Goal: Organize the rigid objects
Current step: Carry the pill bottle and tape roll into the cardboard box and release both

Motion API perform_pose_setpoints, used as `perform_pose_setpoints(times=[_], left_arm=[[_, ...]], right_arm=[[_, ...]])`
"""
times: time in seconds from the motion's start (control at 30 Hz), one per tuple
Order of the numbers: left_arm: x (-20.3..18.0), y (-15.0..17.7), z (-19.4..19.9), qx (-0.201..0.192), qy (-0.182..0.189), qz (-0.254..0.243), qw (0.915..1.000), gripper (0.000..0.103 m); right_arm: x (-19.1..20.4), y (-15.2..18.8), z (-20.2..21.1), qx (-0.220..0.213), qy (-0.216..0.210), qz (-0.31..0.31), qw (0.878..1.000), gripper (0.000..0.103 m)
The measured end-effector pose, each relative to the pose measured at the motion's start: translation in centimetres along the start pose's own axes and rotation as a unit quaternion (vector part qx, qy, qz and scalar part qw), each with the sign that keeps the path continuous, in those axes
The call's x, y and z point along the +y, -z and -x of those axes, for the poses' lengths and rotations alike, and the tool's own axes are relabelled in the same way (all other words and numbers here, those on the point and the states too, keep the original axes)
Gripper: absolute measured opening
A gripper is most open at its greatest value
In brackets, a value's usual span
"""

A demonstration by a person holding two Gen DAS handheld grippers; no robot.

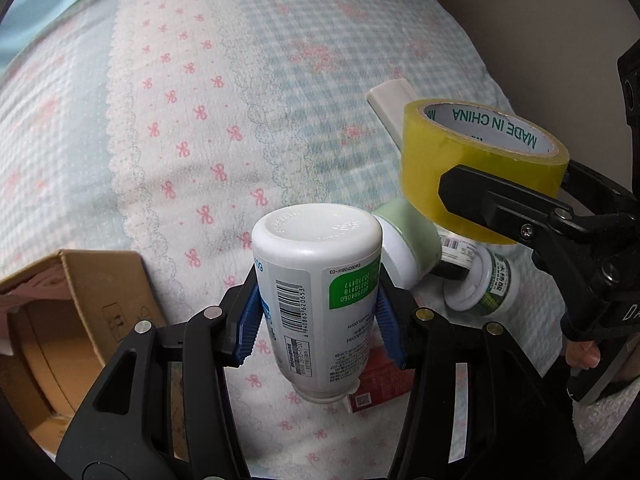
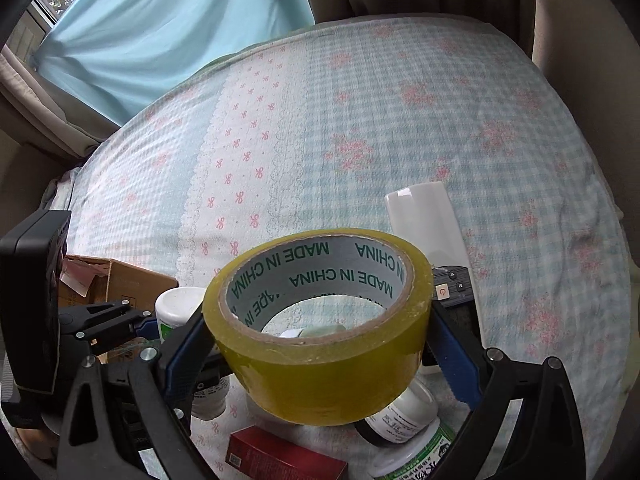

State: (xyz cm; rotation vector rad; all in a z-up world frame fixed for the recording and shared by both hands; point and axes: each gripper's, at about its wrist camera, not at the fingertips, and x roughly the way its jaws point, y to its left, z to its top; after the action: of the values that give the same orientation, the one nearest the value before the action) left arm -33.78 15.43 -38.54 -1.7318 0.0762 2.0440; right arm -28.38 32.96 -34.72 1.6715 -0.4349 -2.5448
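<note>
- Left gripper [image 1: 318, 312]: blue pads clamp a white bottle [image 1: 320, 280], raised above the bedspread [image 1: 180, 120].
- Right gripper [image 2: 320, 344]: pads grip a yellow tape roll [image 2: 320, 340], raised above a red box [image 2: 280, 456].
- Cardboard box [image 1: 72, 320]: bedspread's near left edge.
- Remote control [image 2: 428, 224]: farther right.

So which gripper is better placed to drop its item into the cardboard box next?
Probably the left. The left gripper holds the white bottle with the open cardboard box just beside it. The right gripper, holding the tape roll, is farther from the box.
</note>
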Motion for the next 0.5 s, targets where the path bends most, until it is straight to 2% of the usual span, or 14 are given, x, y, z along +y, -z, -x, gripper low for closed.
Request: perform_pose_setpoints(times=[0.1, 0.27, 0.5], left_arm=[[0.1, 0.7, 4.5, -0.023, 0.013, 0.027, 0.9993, 0.046], [0.5, 2.3, 12.0, -0.066, 0.008, 0.058, 0.9961, 0.046], [5.7, 6.0, 21.3, -0.122, -0.005, 0.093, 0.9882, 0.046]], right_arm=[[0.9, 0.3, 3.6, -0.011, 0.005, 0.003, 1.0, 0.098], [4.0, 0.5, 9.8, -0.024, 0.004, 0.019, 1.0, 0.098], [11.5, 1.3, 14.8, -0.031, -0.004, 0.061, 0.998, 0.098]])
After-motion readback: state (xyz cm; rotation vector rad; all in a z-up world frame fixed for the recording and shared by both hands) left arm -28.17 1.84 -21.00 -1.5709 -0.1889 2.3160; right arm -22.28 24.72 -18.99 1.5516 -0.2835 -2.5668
